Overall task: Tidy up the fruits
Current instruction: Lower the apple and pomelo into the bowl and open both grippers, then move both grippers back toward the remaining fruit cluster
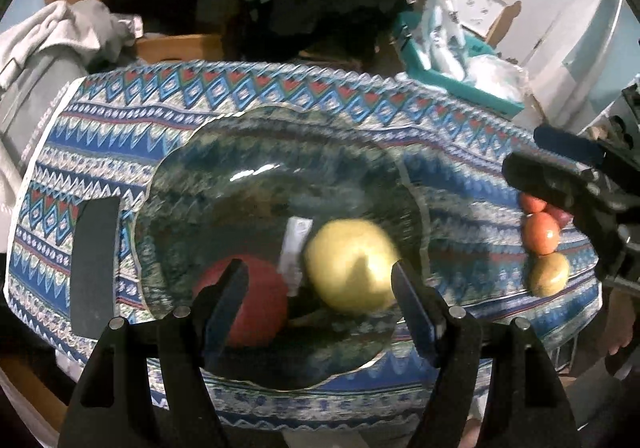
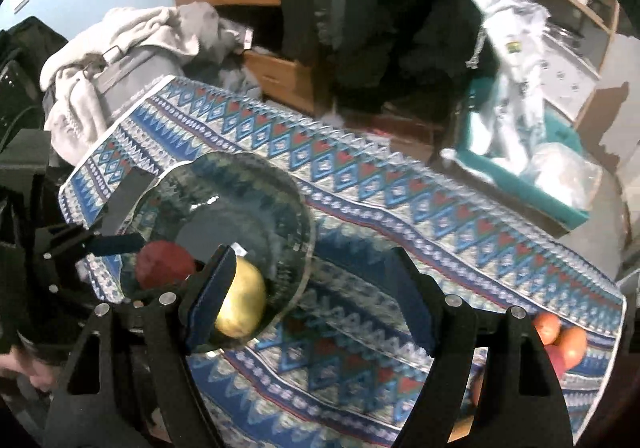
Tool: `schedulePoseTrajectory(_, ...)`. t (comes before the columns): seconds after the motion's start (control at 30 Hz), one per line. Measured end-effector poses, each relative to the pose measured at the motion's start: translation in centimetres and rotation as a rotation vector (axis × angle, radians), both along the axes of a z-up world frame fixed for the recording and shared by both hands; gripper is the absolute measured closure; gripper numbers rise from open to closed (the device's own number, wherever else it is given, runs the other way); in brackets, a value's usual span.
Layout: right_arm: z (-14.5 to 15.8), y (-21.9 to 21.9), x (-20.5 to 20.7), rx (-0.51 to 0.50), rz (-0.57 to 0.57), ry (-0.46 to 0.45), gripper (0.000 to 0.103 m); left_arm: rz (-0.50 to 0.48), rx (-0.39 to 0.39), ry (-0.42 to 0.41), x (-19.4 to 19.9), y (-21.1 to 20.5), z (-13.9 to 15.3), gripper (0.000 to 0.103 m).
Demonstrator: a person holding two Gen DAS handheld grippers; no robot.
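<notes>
Glass bowl (image 1: 224,152) on table holds yellow apple (image 1: 352,264) and red apple (image 1: 260,300). Left gripper (image 1: 316,300) and right gripper (image 2: 320,288) both spread, empty. Apples: firm, smooth, roll-prone; grasp across widest girth.

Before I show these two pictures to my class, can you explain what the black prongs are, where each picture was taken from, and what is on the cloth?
No robot: a person holds a two-fingered tool in each hand, with a camera looking along its fingers. One picture is from the left hand-held gripper, the other from the right hand-held gripper. Both are open and hold nothing. A patterned tablecloth carries a glass bowl with a yellow apple and a red fruit inside. A few orange-red fruits and a yellowish-brown one lie on the cloth to the right, outside the bowl.
</notes>
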State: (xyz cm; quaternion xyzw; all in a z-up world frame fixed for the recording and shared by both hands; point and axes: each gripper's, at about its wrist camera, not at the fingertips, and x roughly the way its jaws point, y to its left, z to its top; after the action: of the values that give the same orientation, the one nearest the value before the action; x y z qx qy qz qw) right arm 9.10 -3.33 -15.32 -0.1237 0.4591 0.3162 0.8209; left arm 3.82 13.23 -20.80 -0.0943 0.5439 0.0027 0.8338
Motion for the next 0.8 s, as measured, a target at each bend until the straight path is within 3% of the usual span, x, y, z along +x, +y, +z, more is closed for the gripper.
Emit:
schedulePoseTrajectory(0.2, 1.6, -3.6, -0.3, 0.001, -0.05, -0.02, 0.025, -0.051, 0.048, -0.055, 0.4, -2.7, 2.3, 0.028)
schedulePoseTrajectory(0.8, 4.5, -14.6, -0.1, 0.041, -0.231, -0.015, 0.023, -0.171, 0.033, -0.101, 1.4, -10.0, 6.3, 0.024)
